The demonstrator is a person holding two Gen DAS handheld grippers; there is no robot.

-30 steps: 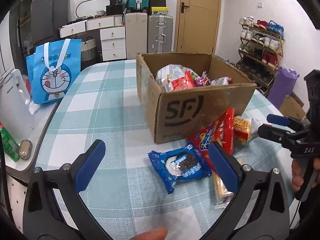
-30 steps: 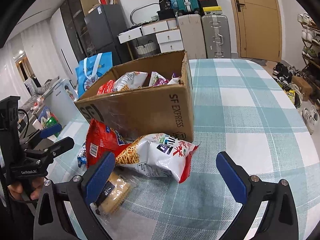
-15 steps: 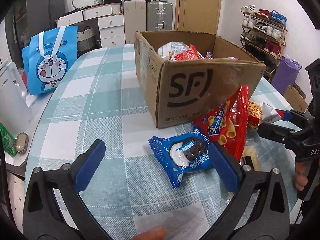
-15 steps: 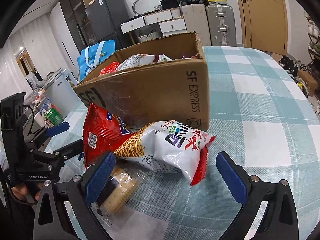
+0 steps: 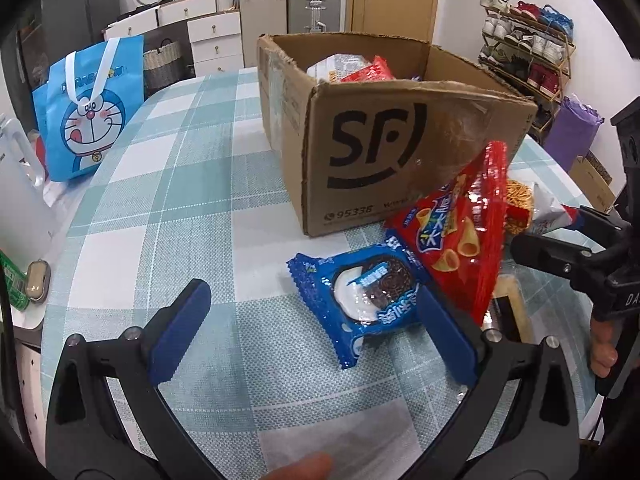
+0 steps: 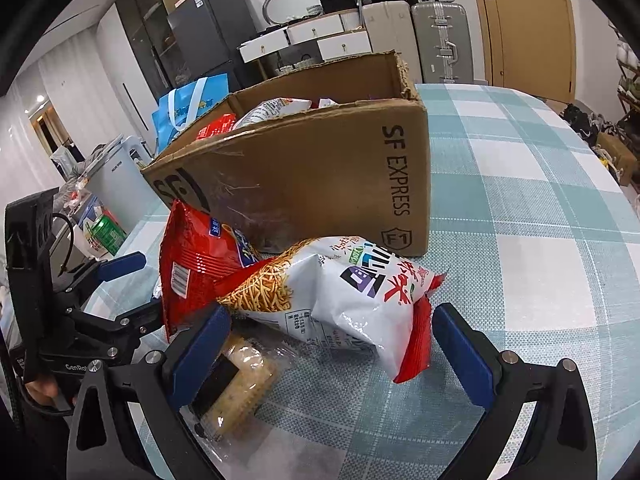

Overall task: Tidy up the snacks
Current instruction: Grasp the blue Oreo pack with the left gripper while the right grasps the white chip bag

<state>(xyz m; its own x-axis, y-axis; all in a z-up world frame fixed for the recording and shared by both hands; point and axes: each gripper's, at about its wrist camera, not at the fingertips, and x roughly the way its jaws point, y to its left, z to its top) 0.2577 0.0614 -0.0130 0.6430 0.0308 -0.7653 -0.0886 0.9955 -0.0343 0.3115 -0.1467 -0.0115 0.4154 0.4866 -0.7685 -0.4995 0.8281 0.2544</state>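
Two snack bags [image 6: 352, 304] between spread fingers [image 6: 200, 354]

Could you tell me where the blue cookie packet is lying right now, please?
In the left wrist view, the blue cookie packet lies flat on the checked tablecloth, before the cardboard box, its right edge tucked under the red snack bag.
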